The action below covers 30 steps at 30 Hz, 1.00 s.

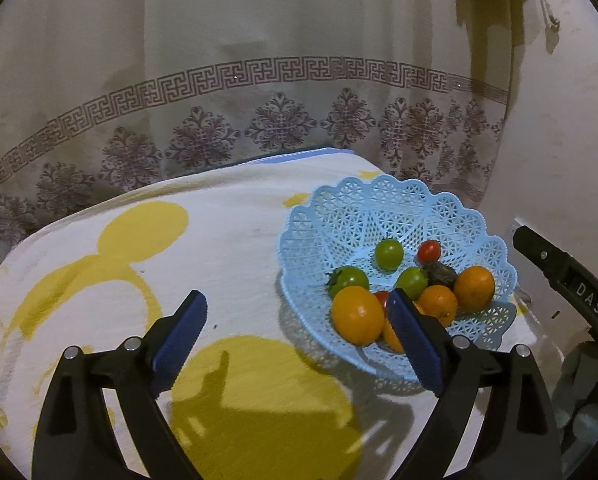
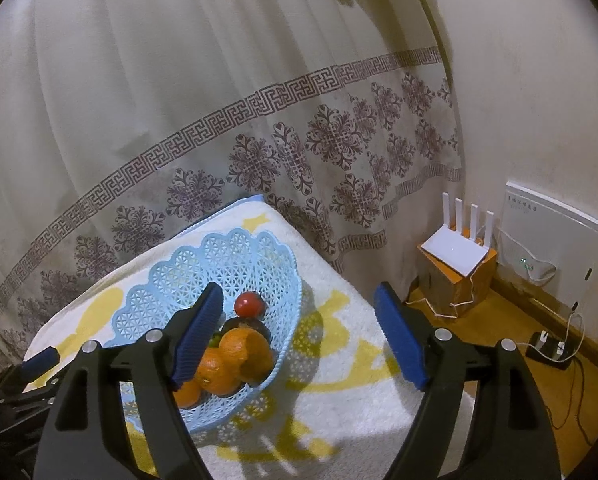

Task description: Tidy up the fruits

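Now basket (image 1: 451, 216) near towel (image 1: 139, 280) right edge; left half bare.

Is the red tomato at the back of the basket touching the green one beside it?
Apart. The left wrist view shows open blue lattice between the red tomato and the green tomato.

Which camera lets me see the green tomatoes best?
The left wrist view. It looks down into the blue basket, so three green tomatoes show clearly among the oranges. In the right wrist view, the claw finger and oranges hide them, leaving only a green sliver.
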Available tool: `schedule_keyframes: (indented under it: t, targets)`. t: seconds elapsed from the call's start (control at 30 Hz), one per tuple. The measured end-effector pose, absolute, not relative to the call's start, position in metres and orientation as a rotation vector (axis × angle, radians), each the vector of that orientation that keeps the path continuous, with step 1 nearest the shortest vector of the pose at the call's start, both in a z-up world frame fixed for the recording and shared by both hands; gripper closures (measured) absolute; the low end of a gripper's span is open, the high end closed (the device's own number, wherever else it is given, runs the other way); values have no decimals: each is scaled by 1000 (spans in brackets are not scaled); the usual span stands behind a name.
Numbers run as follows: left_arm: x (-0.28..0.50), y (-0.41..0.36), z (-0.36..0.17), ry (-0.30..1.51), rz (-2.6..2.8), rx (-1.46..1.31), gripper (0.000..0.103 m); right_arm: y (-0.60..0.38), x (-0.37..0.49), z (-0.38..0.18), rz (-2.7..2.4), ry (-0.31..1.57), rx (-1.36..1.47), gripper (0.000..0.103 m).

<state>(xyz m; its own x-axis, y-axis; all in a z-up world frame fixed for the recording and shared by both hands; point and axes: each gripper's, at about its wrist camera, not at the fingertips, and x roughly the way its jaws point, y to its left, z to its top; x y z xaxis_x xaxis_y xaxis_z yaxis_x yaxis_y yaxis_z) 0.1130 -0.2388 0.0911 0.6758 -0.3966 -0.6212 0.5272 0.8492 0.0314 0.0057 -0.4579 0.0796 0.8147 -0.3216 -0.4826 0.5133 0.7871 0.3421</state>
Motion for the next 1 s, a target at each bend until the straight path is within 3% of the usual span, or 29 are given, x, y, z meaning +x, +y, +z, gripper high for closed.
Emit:
schedule_keyframes:
  t: [0.43,0.57,1.0]
  targets:
    - [90,-216,102,578,-457,225,11,-436,-4,81,-453,426,445,23]
    - [80,-211,104,554,-441,237,10,-426,-9,85,-430,425,429,10]
    - [63,-201,109,494,-444,186,5,-396,-24,95,-440,463,341,3]
